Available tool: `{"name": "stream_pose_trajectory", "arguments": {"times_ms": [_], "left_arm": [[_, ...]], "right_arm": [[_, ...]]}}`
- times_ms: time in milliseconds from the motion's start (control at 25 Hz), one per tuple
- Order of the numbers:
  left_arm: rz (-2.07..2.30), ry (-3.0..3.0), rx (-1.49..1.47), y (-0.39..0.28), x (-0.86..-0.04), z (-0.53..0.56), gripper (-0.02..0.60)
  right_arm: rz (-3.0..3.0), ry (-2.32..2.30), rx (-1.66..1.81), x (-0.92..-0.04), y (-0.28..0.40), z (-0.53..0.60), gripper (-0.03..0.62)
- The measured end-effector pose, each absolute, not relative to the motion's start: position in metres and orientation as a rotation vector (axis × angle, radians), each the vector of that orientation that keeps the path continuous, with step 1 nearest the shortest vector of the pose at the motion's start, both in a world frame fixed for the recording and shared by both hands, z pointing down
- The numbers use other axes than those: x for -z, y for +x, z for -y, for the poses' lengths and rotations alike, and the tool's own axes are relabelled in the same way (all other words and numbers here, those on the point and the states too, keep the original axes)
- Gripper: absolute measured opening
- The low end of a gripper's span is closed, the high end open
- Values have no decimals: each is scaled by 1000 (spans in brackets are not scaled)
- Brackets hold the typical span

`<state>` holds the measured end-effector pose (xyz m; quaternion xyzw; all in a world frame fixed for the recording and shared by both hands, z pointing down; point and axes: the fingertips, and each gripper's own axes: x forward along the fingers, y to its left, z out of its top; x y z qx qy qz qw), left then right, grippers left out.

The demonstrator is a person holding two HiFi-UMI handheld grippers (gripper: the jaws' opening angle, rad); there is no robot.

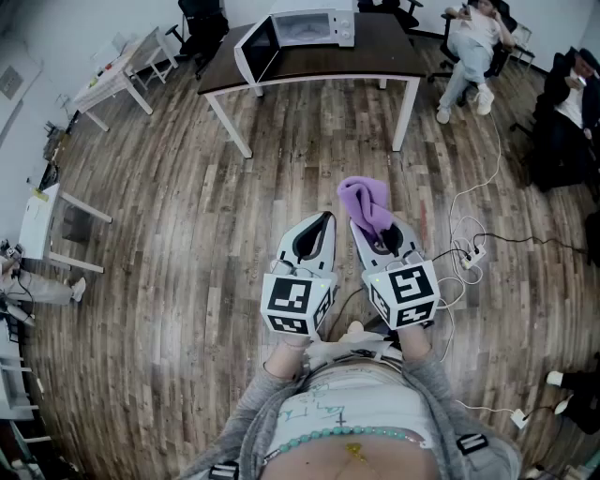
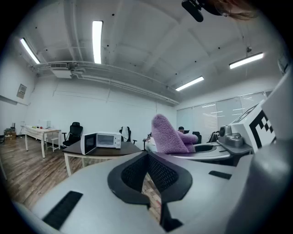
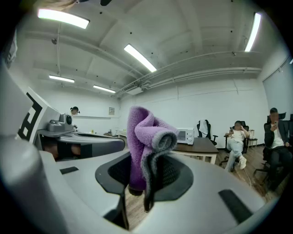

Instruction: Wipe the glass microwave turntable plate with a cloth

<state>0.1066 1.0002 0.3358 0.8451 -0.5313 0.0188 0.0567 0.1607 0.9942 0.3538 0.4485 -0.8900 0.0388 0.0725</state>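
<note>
Wood-plank flooring (image 1: 187, 187) fills the head view beneath both tools. Fingers of the left gripper (image 2: 147, 157) are pressed together with nothing between them, their tips aimed toward 12 o'clock. Just beside it, at its 3 o'clock, the right gripper (image 3: 137, 176) has its fingers clamped on a purple cloth (image 3: 145, 130). The cloth stands out of the jaws as a folded roll with a grey edge, so it is held up in the air, well short of the table. Behind each pair of jaws, toward 6 o'clock, sits that gripper's marker cube, close to the person's torso (image 1: 356, 412).

On the floor at 3 o'clock of the right gripper lies a white power strip (image 1: 472, 255) among looping cables. Farther out at 12 o'clock, a dark table (image 1: 375, 52) carries a white microwave (image 1: 314, 26) with its door swung open. At about 1 and 2 o'clock, two seated people (image 1: 473, 42) are in chairs. A white table (image 1: 112, 80) stands at 10 o'clock.
</note>
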Motion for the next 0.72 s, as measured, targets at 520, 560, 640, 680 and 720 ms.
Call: {"name": "stream_pose_trajectory", "arguments": {"times_ms": [520, 560, 640, 680, 720], "left_arm": [[1621, 2516, -50, 127, -355, -993, 11], [1626, 2516, -47, 125, -355, -991, 11], [1622, 2518, -49, 123, -358, -985, 11], [1612, 2521, -50, 122, -359, -980, 11], [1600, 2526, -50, 121, -360, -974, 11]], "right_arm": [[2722, 1258, -199, -373, 183, -982, 114], [2729, 1246, -195, -373, 181, -981, 114], [2734, 1241, -185, -373, 178, -976, 114], [2731, 1244, -183, -373, 177, -972, 114], [2727, 1250, -181, -374, 176, -967, 114]]}}
